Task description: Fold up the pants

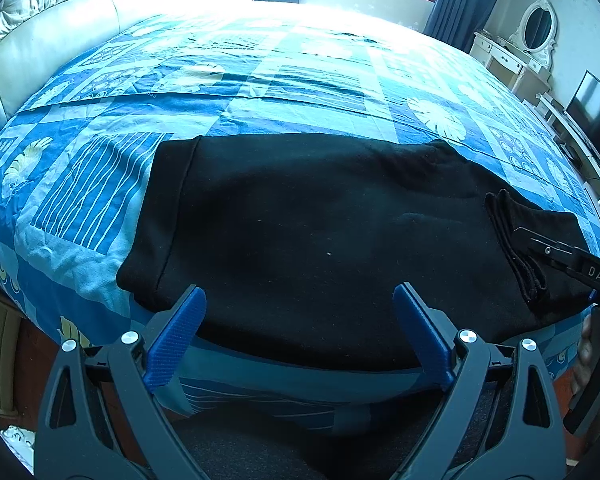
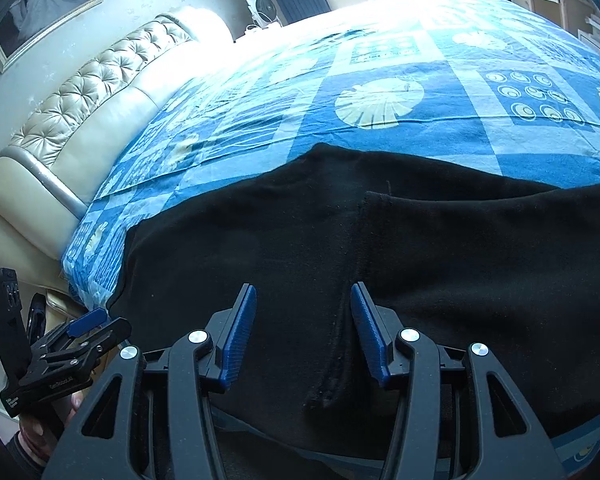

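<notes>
Left tool [image 1: 300,320]: fingers spread apart, at near edge of black pants [image 1: 320,232] on bed [image 1: 260,80]. Right tool [image 2: 303,328]: fingers apart, over pants' folded edge.

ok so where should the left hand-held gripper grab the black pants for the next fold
Probably the cuffed end of the black pants, at its near corner, coming in low from the bed's near edge. That corner lies flat and exposed beside the left hand-held gripper, whose jaws stand open. The right hand-held gripper is open over the folded edge.
</notes>
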Demonstrator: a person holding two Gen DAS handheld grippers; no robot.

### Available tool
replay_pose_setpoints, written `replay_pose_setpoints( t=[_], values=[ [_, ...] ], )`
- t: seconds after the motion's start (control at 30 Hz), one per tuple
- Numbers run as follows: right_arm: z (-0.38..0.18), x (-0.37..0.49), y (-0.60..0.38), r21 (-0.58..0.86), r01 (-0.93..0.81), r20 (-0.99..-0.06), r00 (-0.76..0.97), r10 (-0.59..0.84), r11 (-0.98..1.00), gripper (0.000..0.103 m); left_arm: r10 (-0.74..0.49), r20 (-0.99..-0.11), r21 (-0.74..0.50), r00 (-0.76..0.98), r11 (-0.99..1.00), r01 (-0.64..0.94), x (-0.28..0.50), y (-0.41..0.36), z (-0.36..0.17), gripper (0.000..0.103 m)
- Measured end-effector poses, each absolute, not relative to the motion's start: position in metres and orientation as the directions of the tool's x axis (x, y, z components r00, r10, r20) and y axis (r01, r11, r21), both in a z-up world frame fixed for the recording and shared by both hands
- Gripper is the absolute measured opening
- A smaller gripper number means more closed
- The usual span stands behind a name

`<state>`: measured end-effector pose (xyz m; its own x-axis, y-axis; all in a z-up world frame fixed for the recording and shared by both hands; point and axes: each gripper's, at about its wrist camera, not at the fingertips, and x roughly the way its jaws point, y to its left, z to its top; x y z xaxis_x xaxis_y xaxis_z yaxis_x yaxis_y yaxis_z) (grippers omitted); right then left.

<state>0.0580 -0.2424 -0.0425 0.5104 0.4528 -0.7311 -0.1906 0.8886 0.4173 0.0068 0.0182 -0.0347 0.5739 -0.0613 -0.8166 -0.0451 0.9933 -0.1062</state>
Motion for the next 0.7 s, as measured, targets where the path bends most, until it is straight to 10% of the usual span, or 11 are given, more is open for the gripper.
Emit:
replay_pose_setpoints(
  t=[0.37,0.53,0.7],
  values=[
    [0.033,0.057,-0.368,0.512,-0.156,-0.587,0.654,0.477,0.845,0.075,-0.078,-0.82,-0.129,0.567,0.99,-0.05,0.006,0.018,-0.035,0.095],
    [-0.023,0.061,-0.498,0.575,0.157,-0.647,0.689,0.328,0.803,0.075,-0.089,-0.823,-0.134,0.561,0.99,-0.039,0.006,0.015,-0.037,0.095],
    [-0.097,0.071,-0.537,0.733,0.234,-0.615,0.629,0.476,0.639,0.065,-0.09,-0.831,-0.136,0.549,0.99,-0.043,0.006,0.015,-0.04,0.095]
  ],
)
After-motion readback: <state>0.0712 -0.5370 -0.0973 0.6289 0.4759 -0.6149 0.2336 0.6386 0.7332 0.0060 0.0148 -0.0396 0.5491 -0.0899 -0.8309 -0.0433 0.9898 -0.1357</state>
